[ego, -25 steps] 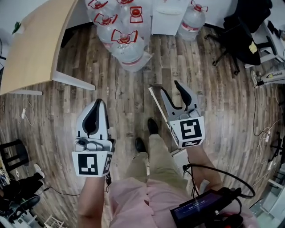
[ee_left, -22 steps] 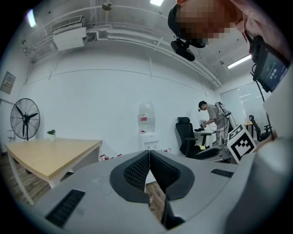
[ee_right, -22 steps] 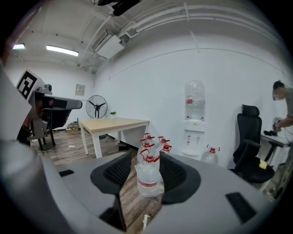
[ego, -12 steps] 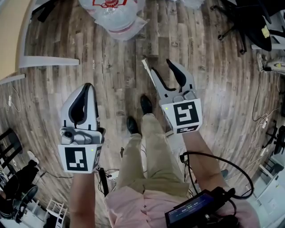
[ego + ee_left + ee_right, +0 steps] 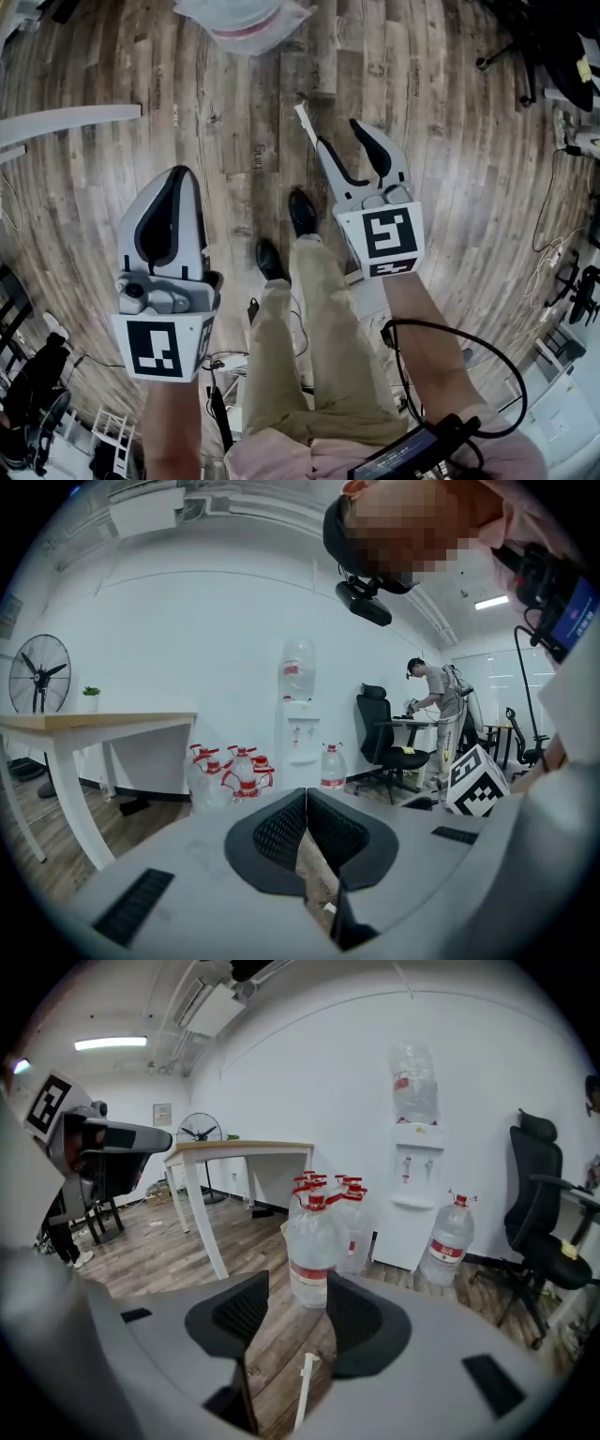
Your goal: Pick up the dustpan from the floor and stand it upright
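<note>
A thin white dustpan handle (image 5: 304,120) lies on the wooden floor and runs down-right under my right gripper (image 5: 339,133). A white part of the dustpan (image 5: 373,289) shows just below that gripper's marker cube. The right gripper is open and hangs above the handle, with nothing between its fingers. In the right gripper view the handle (image 5: 305,1389) shows on the floor below the gap of the right gripper (image 5: 297,1293). My left gripper (image 5: 171,180) is shut and empty, left of the person's shoes. In its own view the left gripper (image 5: 307,795) has its pads touching.
Several large water bottles (image 5: 314,1249) stand ahead in a plastic wrap (image 5: 246,14), with a water dispenser (image 5: 412,1199) behind them. A wooden table (image 5: 239,1151) is at the left, its white leg base (image 5: 66,122) on the floor. An office chair (image 5: 548,1232) and cables (image 5: 553,272) are at the right.
The head view has tipped further down, so the bottles and table slid out at the top. Both grippers hold about the same pose, the right one still over the handle.
</note>
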`<state>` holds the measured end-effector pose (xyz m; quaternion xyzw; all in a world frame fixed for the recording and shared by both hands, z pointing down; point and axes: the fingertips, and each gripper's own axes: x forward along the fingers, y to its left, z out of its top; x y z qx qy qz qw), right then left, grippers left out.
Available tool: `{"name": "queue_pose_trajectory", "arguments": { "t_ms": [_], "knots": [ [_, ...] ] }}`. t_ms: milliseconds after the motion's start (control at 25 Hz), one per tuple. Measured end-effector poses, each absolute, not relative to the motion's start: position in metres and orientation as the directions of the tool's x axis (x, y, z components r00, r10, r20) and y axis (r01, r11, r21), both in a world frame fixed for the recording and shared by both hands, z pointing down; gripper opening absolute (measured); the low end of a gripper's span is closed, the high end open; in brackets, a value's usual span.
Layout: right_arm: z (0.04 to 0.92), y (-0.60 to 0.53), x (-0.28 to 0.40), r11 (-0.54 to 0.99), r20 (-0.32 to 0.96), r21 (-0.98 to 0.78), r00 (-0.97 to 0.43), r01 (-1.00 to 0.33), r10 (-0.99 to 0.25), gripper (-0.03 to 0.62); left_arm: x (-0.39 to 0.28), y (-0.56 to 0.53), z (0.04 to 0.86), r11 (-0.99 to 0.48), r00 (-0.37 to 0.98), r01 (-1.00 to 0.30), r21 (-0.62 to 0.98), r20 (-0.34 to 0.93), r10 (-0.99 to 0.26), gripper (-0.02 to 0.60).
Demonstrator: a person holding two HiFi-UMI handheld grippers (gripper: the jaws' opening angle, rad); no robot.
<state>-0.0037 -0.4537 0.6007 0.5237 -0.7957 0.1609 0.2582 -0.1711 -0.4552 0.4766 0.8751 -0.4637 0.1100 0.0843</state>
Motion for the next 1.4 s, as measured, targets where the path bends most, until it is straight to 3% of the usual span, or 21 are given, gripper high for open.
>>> {"name": "queue_pose_trajectory", "arguments": {
  "t_ms": [520, 1400],
  "knots": [
    [0.739, -0.457, 0.003, 0.425, 0.681, 0.006, -0.308, -0.905, -0.665, 0.194, -0.173, -0.470, 0.589, -0.546, 0.523, -0.837, 0.041, 0.353, -0.776, 0.014],
    [0.882, -0.460, 0.011, 0.468, 0.767, -0.010, -0.307, -0.884, -0.563, 0.189, -0.166, -0.493, 0.683, -0.539, 0.513, -0.841, 0.041, 0.377, -0.771, 0.014]
  ]
}}
